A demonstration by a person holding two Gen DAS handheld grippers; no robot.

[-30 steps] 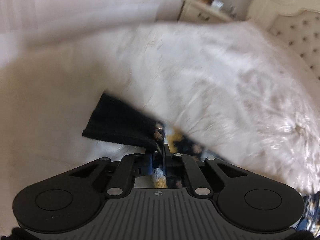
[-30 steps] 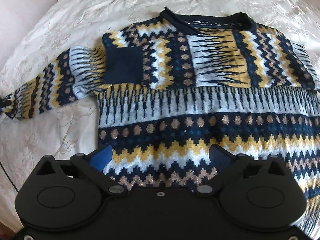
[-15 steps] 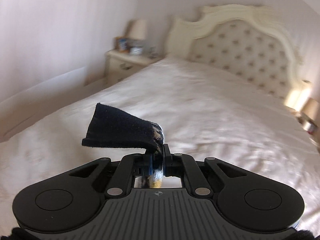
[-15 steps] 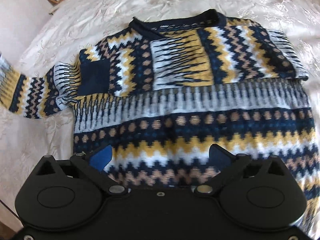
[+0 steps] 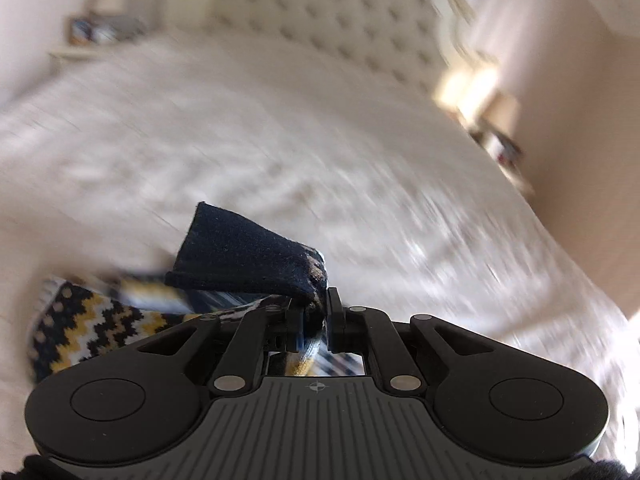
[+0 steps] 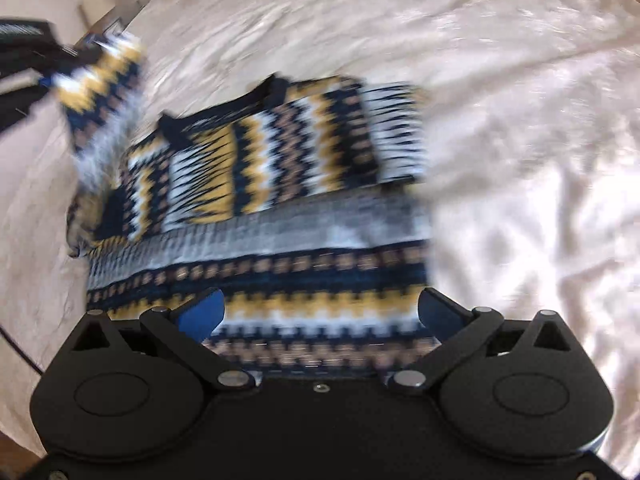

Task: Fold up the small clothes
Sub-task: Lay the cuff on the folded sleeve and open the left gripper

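Note:
A navy, yellow and white patterned knit sweater (image 6: 276, 216) lies flat on the bed, one sleeve folded across its chest. My left gripper (image 5: 314, 304) is shut on the other sleeve's navy cuff (image 5: 244, 256) and holds it lifted above the bed; the patterned sleeve (image 5: 88, 328) hangs below it. In the right wrist view that raised sleeve (image 6: 104, 92) shows at the upper left, with the left gripper blurred beside it. My right gripper (image 6: 320, 312) is open and empty, hovering over the sweater's lower hem.
The cream satin bedspread (image 6: 520, 140) surrounds the sweater. A tufted headboard (image 5: 332, 28) stands at the far end, with a nightstand (image 5: 92, 36) to its left and a lit lamp (image 5: 472, 88) to its right. Both views are motion-blurred.
My left gripper has lifted the sleeve off the bed and swung it up and toward the sweater body. The right gripper stayed open and shifted left over the hem.

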